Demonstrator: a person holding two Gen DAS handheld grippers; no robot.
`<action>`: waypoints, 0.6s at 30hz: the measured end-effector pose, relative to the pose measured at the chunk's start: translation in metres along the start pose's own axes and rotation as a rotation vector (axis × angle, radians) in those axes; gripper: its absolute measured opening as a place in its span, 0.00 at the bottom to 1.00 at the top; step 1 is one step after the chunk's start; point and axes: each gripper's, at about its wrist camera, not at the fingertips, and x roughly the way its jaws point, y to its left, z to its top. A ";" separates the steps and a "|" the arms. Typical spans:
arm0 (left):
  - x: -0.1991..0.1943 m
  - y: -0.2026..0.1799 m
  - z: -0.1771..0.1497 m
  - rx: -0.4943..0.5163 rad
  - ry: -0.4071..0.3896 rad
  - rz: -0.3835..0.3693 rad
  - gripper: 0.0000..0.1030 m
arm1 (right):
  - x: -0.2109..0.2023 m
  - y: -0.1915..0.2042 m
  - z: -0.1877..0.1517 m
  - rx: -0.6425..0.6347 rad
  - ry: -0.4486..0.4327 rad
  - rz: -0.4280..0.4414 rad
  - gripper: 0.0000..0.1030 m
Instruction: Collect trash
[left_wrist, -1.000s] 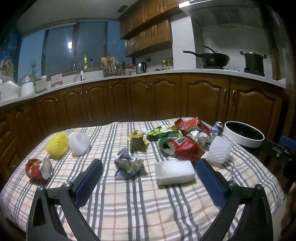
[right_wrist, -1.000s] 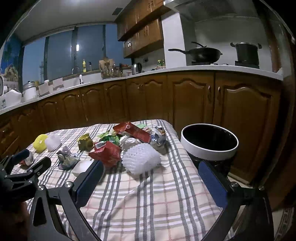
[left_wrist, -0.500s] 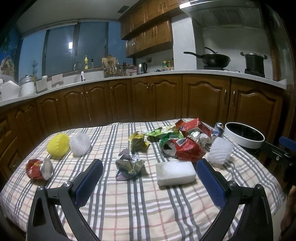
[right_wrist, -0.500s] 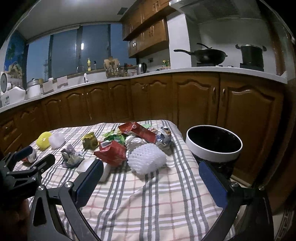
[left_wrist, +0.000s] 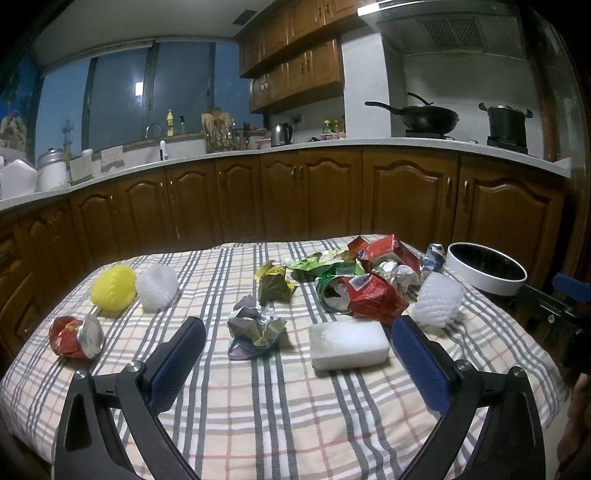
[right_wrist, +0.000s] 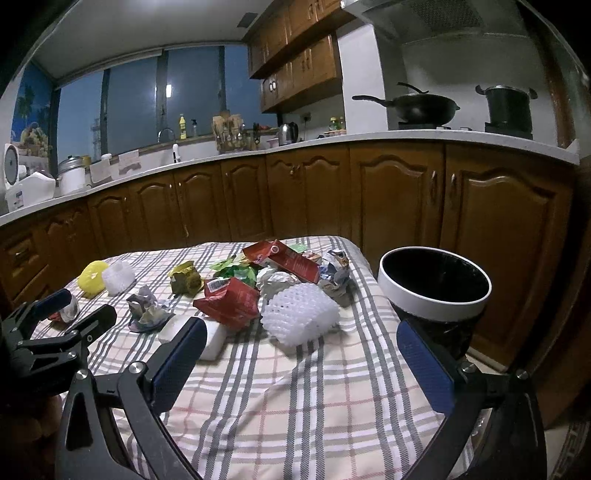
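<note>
Both views have crept slightly toward the litter. Left gripper (left_wrist: 297, 349) and right gripper (right_wrist: 303, 350) remain spread, empty. Foam block (left_wrist: 349, 344) lower centre; bin (right_wrist: 434, 284) right. Collection unstarted.

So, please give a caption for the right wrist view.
Open right gripper faces white foam net beside the bin.

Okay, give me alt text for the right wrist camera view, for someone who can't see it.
The open right gripper hovers over a plaid-covered table strewn with trash: a white foam net, a crumpled red wrapper and a red carton. A white-rimmed black bin stands past the table's right edge, and the left gripper shows at far left.
</note>
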 end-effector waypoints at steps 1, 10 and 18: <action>0.000 0.000 -0.001 -0.001 0.000 -0.001 0.99 | 0.000 0.000 0.000 0.000 0.000 0.000 1.00; 0.003 0.001 -0.003 -0.010 0.010 -0.002 0.99 | 0.000 0.002 0.000 0.000 0.003 0.003 0.99; 0.011 0.014 -0.004 -0.032 0.033 0.008 0.99 | 0.005 0.014 -0.003 -0.002 0.030 0.050 0.94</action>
